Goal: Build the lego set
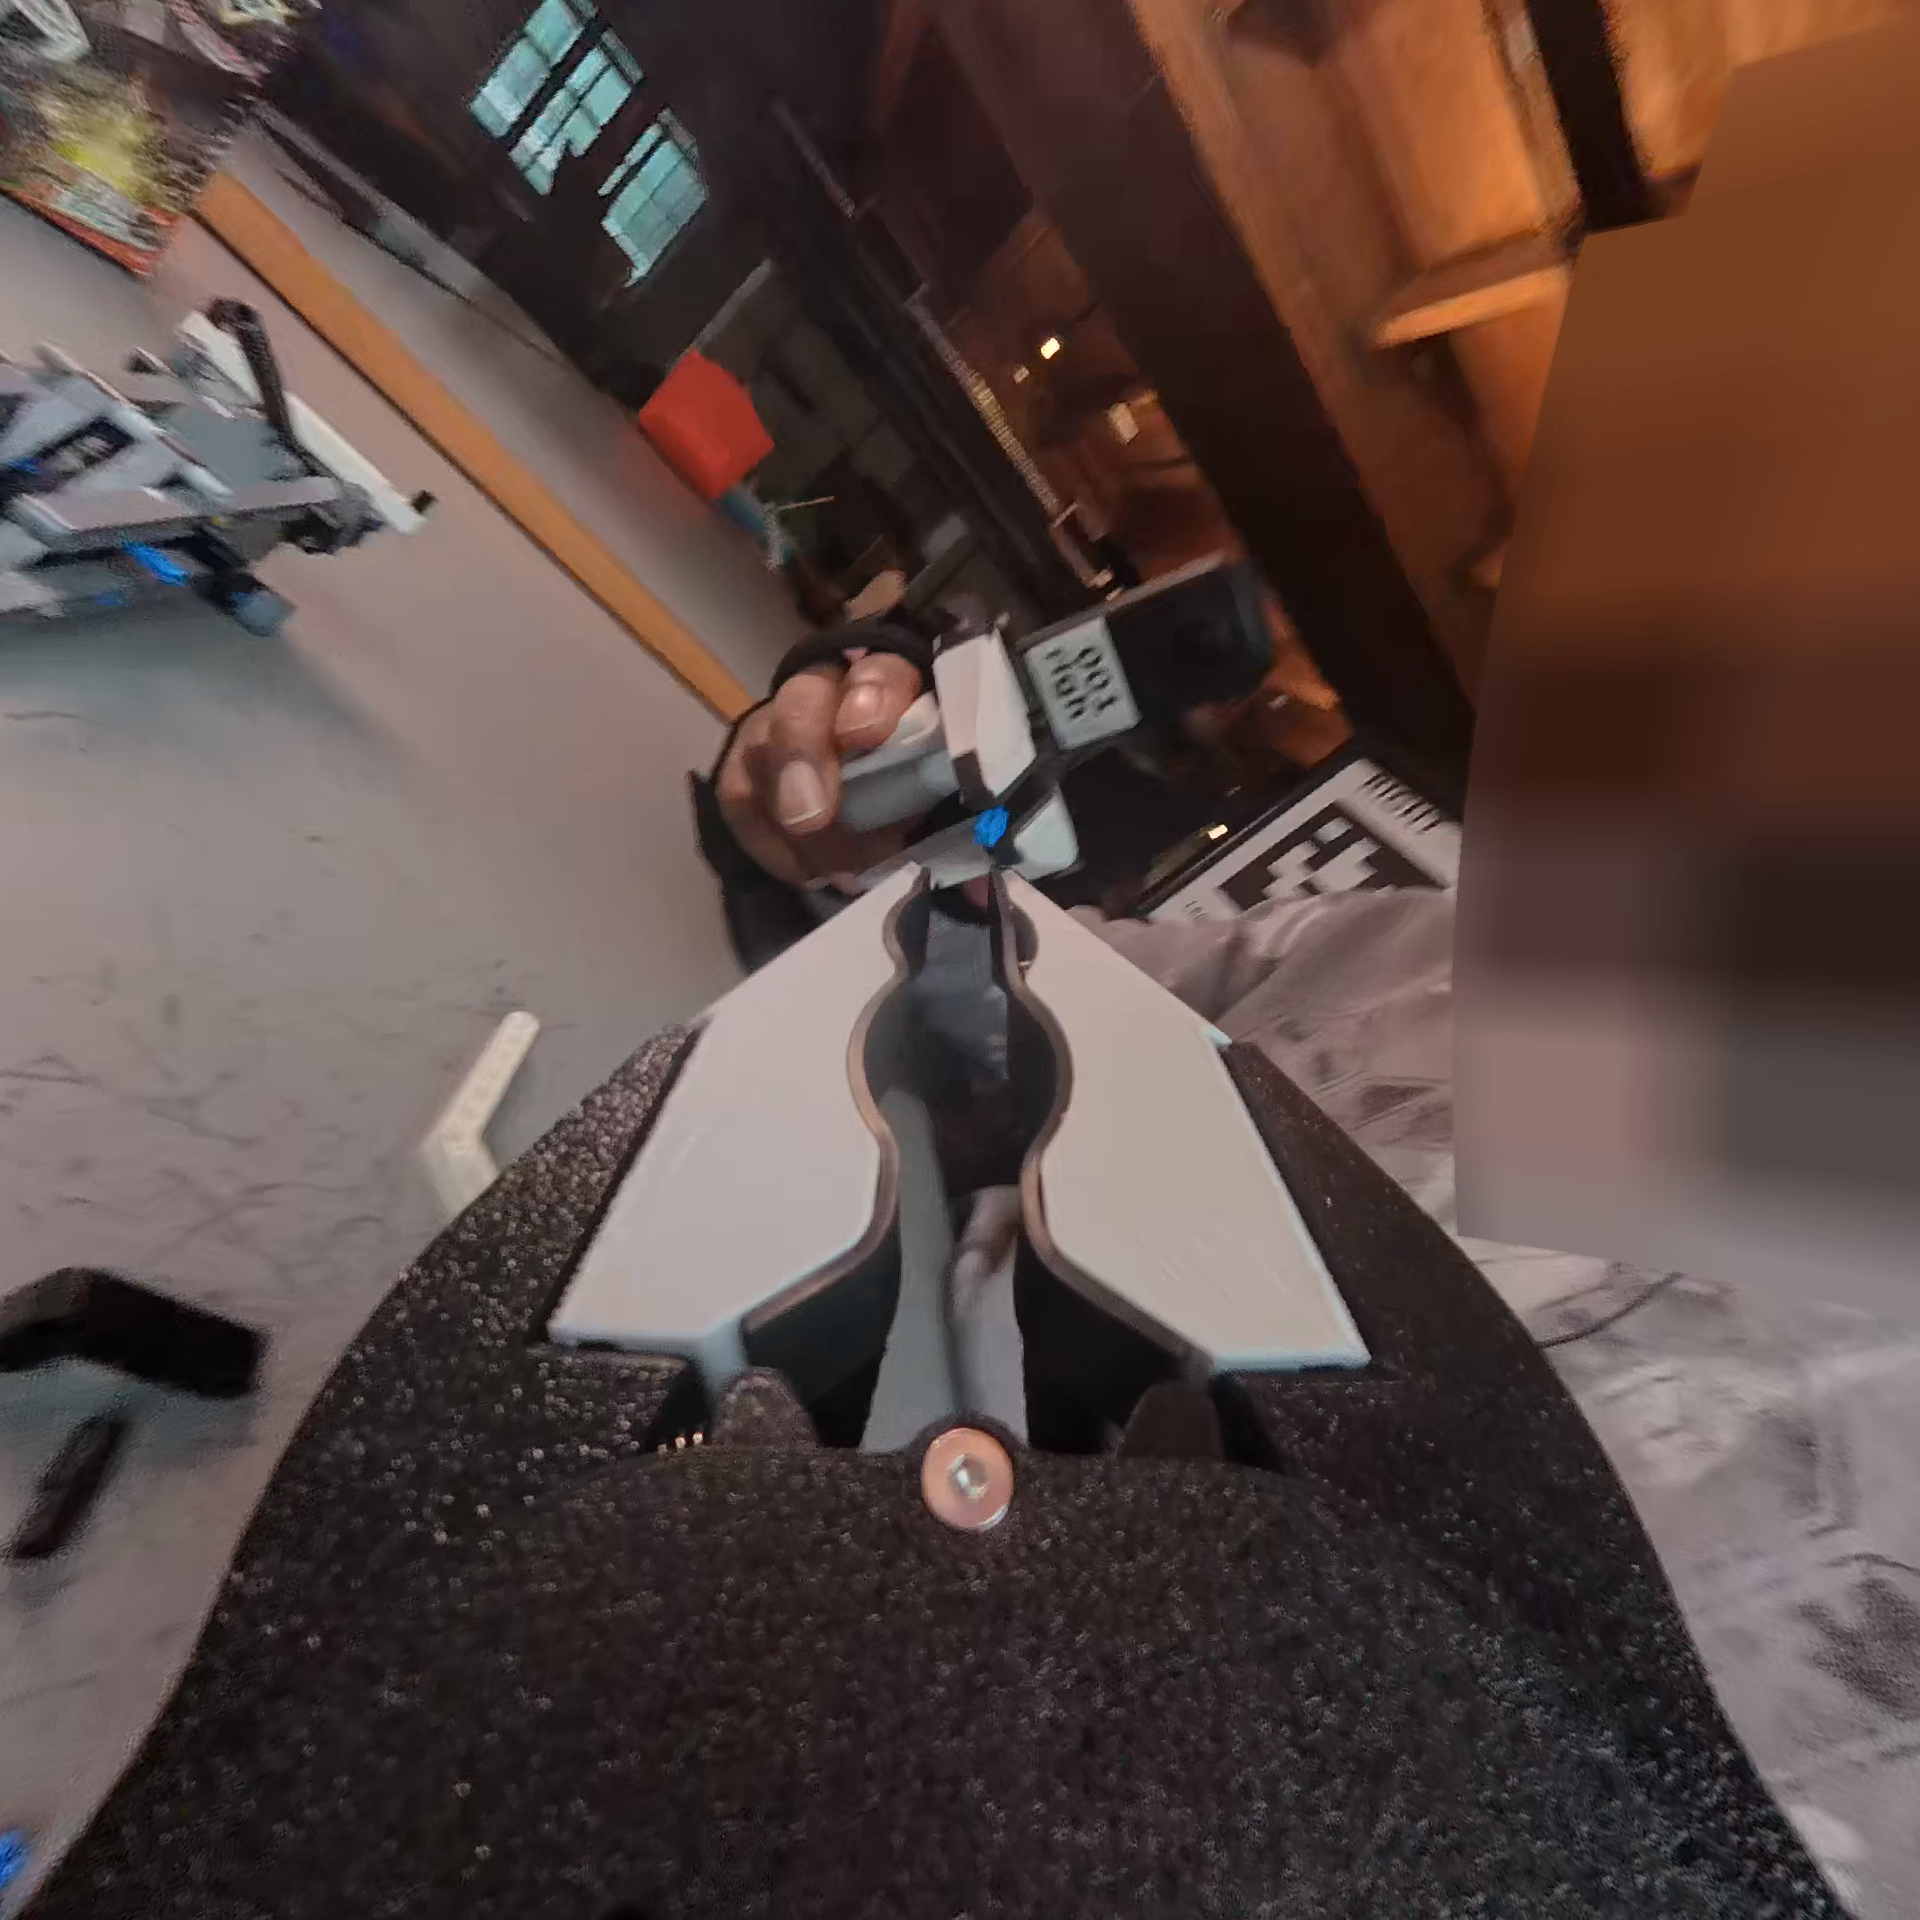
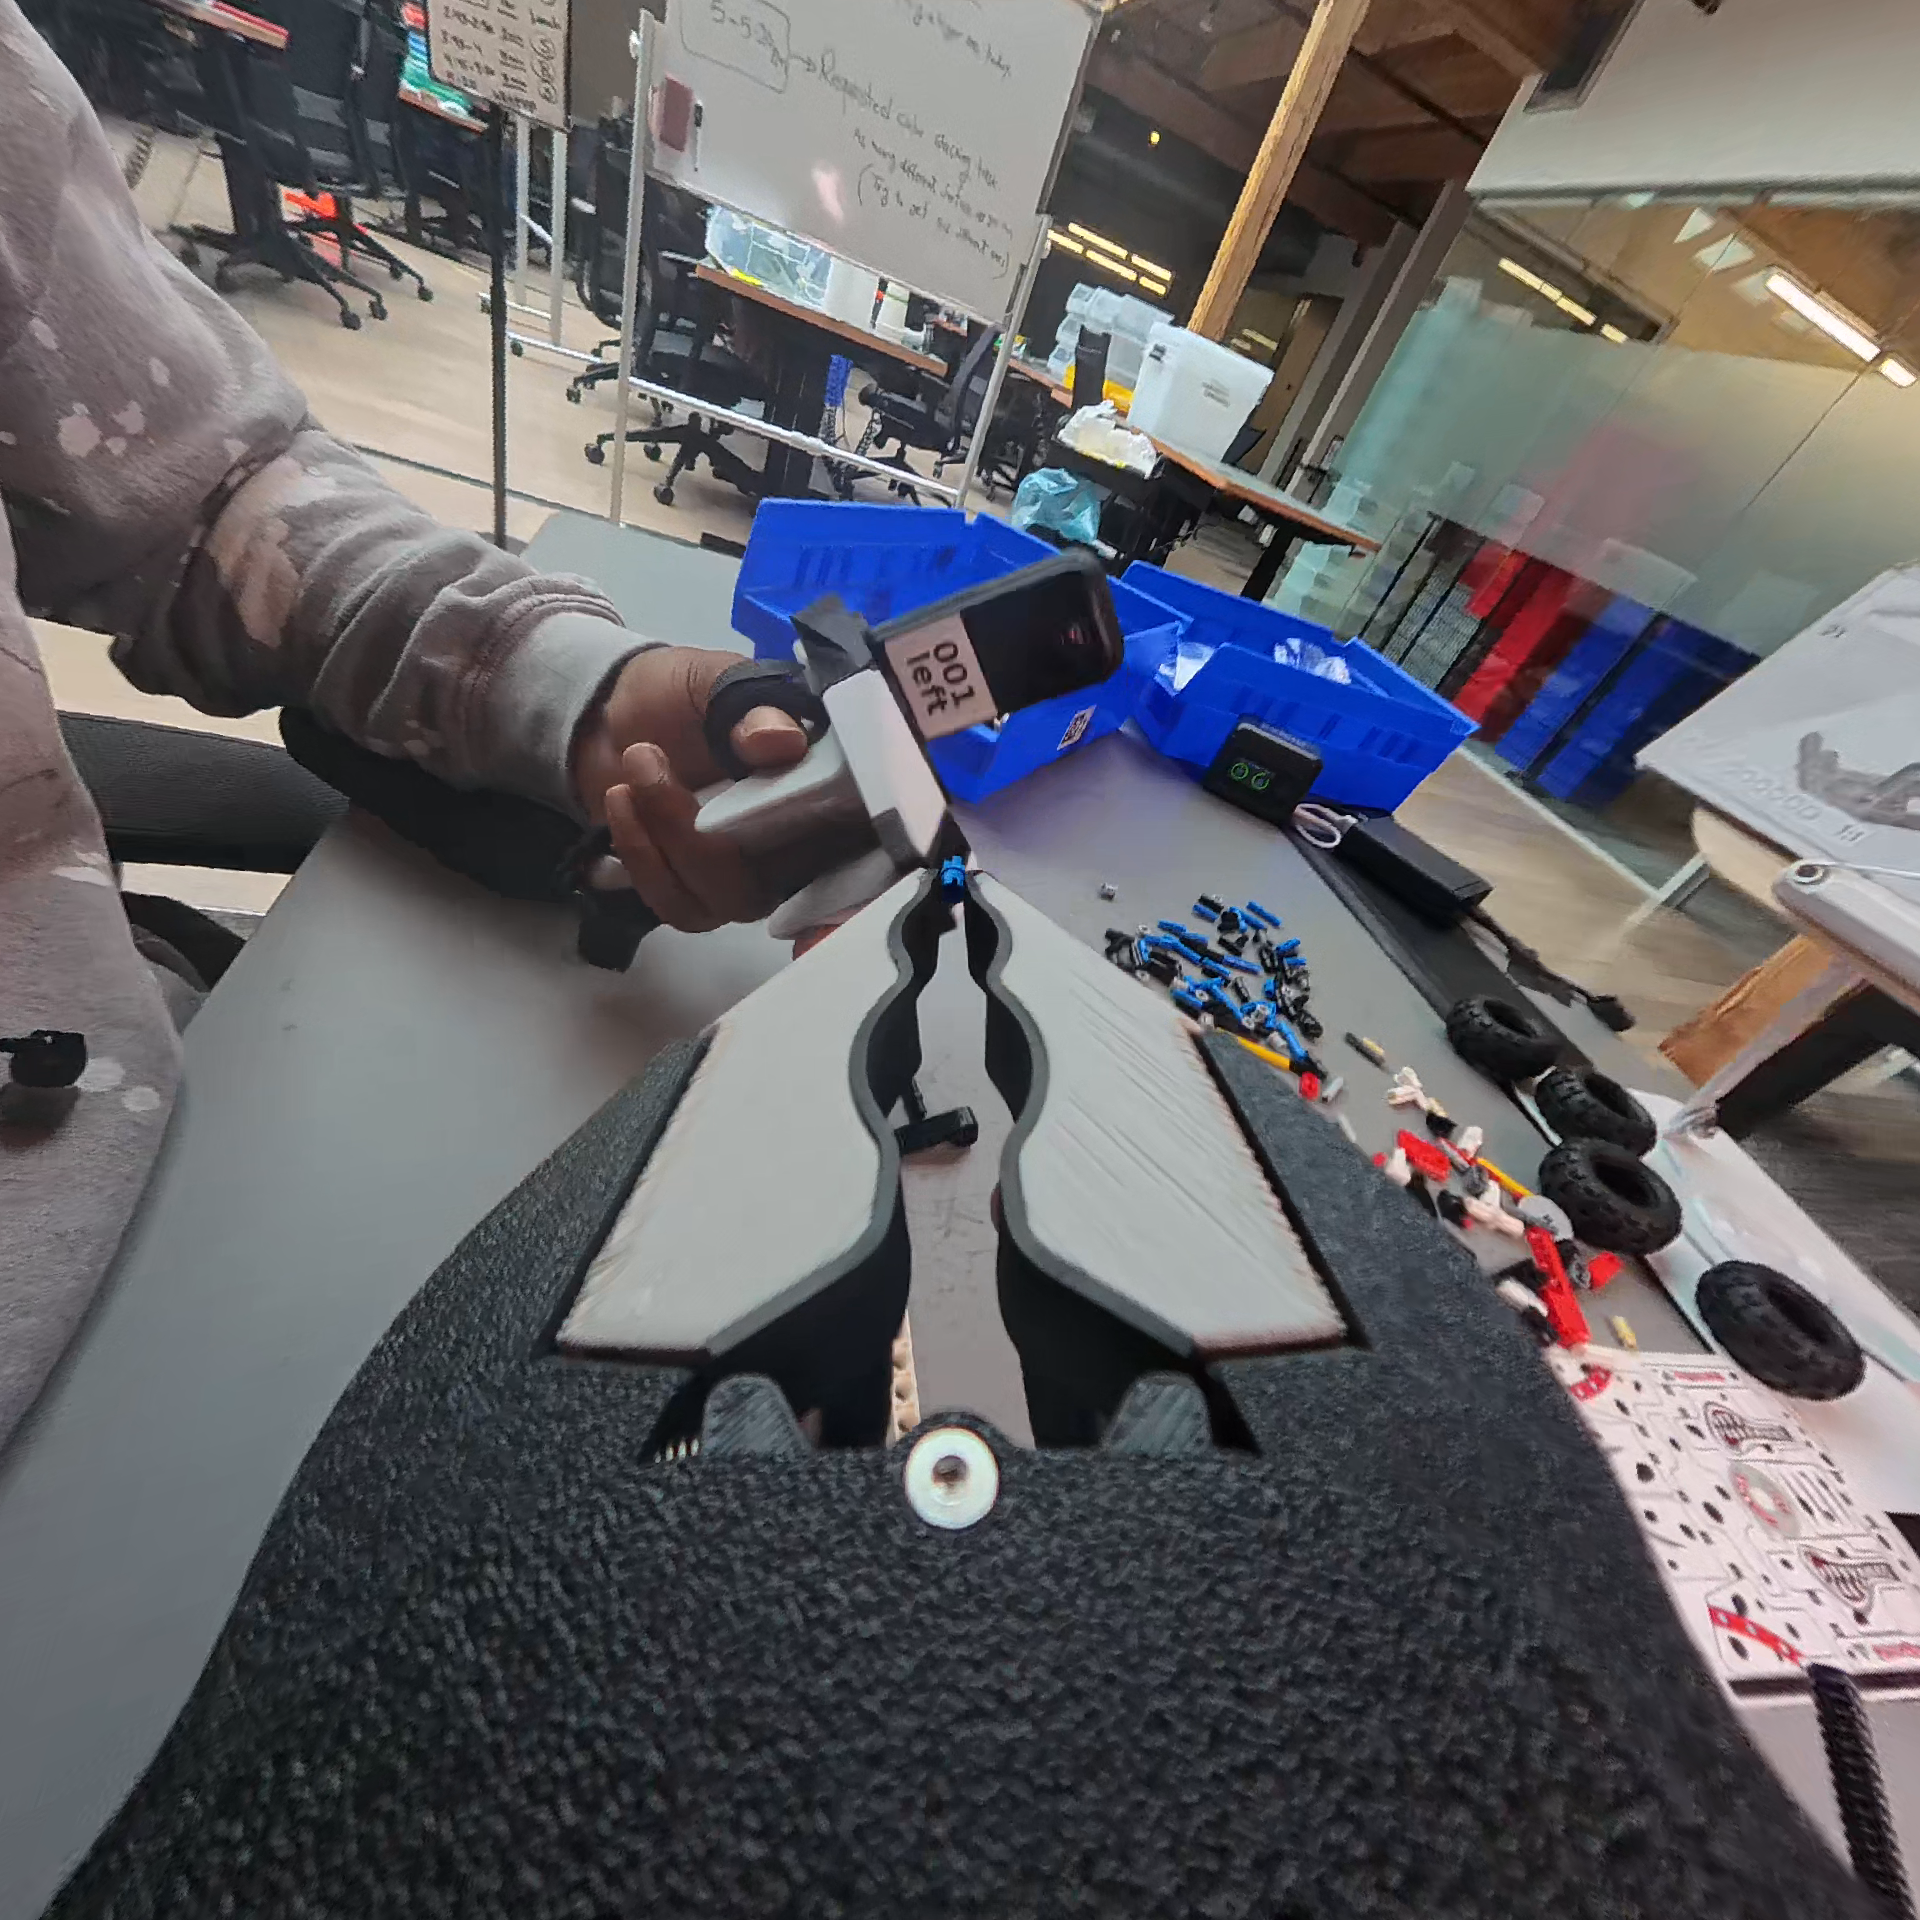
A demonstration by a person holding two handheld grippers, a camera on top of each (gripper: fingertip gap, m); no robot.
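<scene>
The right tongs and the left tongs meet tip to tip above the grey table, both nearly clenched on one small blue plastic peg; which pair truly grips it cannot be told. The peg looks light, stiff and slick, best pinched across its middle. Loose blue and black pegs and black rubber tyres lie to the right.

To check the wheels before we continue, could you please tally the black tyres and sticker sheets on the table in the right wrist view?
black tyres: 4
sticker sheet: 1
Total: 5
</scene>
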